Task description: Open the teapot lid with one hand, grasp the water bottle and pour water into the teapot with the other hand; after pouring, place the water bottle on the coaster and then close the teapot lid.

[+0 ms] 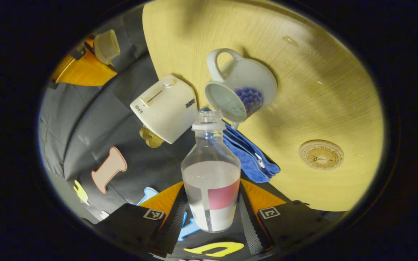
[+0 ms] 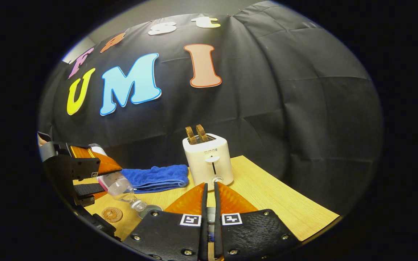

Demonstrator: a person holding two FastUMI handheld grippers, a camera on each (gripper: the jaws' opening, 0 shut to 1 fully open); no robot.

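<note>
Clear plastic bottle [image 1: 211, 170] clamped in left gripper [image 1: 212, 214], tilted neck-first toward open teapot [image 1: 240, 88], right gripper [image 2: 209, 214] pinching lid, toaster [image 2: 208, 163] lettering illegible.

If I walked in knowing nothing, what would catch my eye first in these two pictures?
Probably the water bottle, clamped between the left gripper fingers and tipped so its open mouth points at the lidless teapot on the wooden table. Next, the white toaster with two slices of toast sticking up, beside a folded blue towel.
</note>
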